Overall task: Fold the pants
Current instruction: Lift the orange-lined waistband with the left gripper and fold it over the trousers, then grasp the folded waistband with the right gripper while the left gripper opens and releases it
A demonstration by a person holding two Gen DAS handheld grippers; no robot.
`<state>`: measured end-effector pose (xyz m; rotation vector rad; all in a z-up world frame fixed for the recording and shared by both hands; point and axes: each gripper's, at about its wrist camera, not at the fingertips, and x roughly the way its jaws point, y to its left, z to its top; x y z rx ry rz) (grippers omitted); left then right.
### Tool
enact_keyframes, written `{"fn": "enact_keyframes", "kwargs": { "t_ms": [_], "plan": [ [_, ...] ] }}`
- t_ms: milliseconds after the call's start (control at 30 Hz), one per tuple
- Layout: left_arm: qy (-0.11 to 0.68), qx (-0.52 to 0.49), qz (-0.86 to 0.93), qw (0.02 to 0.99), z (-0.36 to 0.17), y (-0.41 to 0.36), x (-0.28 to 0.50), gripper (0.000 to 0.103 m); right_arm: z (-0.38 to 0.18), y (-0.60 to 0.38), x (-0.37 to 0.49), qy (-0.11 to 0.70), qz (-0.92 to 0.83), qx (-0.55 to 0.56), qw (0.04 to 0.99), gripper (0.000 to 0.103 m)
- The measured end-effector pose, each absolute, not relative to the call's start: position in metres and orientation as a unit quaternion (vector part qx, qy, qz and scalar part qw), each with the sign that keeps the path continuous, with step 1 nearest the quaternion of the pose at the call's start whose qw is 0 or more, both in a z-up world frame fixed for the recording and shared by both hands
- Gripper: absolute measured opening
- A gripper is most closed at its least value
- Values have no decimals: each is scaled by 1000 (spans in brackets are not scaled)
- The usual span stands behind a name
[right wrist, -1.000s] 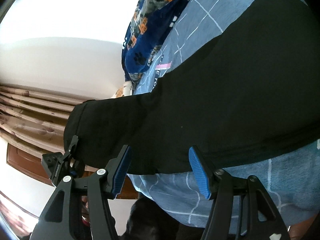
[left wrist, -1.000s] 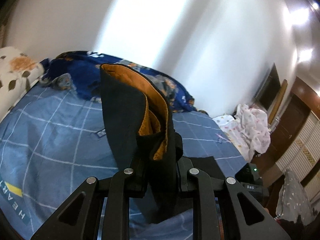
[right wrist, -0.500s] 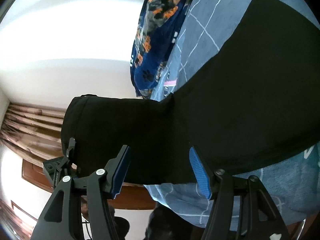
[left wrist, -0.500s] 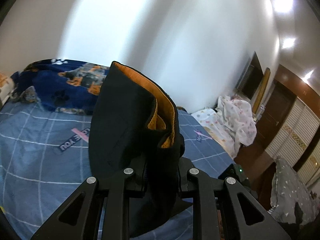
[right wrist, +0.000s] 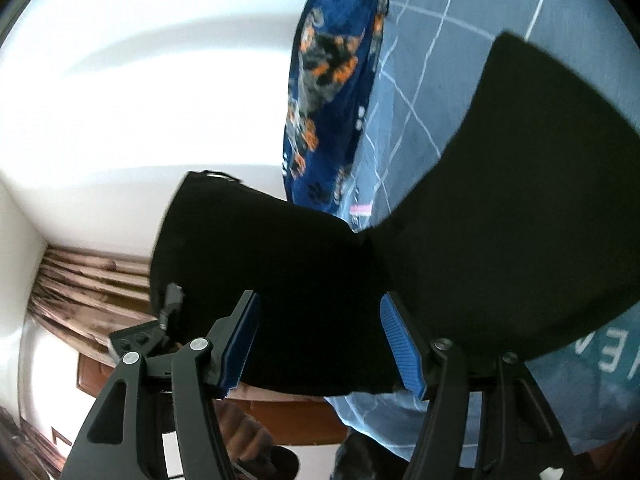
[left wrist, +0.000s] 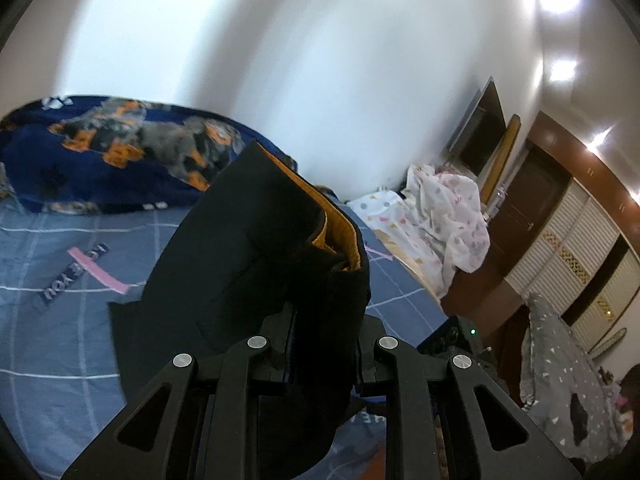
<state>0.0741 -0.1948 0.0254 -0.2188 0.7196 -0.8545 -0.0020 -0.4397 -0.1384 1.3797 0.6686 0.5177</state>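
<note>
Pants (left wrist: 256, 264) | left gripper (left wrist: 324, 344) clamps black fabric | right gripper (right wrist: 320, 340) parted, fabric between, unpinched

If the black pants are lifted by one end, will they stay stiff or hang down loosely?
The black pants are probably floppy: the end clamped in the left gripper curls over and shows its orange lining. In the right wrist view they bend and drape over the bed, so the free part will likely sag and trail.
</note>
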Motion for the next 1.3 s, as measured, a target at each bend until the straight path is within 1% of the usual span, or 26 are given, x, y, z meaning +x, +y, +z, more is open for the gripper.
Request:
{"fn": "enact_keyframes", "kwargs": {
  "t_ms": [300,667,800,867,900,933,967,1033,1167,1200,1233,1267,1300],
  "plan": [
    [374,-76,-418,824,-5,-251,77,21,-141,-471,3,268,229,650,673,63],
    [419,-21,-431,799,-55,-299,73,22,-167,-487,14,273,222,678,646,64],
    [434,3,-439,786,-70,-310,69,25,-179,-491,20,273,224,692,629,70],
    [441,9,-447,778,-74,-313,65,33,-182,-494,21,274,226,695,626,70],
    [442,13,-451,776,-75,-314,62,35,-182,-497,21,275,226,695,625,71],
    [440,14,-460,771,-75,-315,57,40,-183,-500,22,276,224,695,626,71],
    [435,14,-472,767,-72,-315,52,50,-183,-501,22,275,222,696,625,72],
    [414,17,-476,776,-61,-311,44,63,-184,-506,23,283,212,696,625,77],
    [375,8,-474,797,-35,-290,35,70,-185,-509,24,305,205,688,626,77],
    [370,4,-470,801,-30,-283,37,71,-184,-509,26,314,202,681,630,76],
    [365,1,-465,807,-26,-275,37,72,-182,-509,27,327,196,671,636,75],
    [359,2,-454,815,-23,-263,37,75,-180,-509,28,335,194,663,641,74],
    [357,4,-445,821,-21,-255,38,78,-178,-508,29,345,191,653,647,71]
  ]
}}
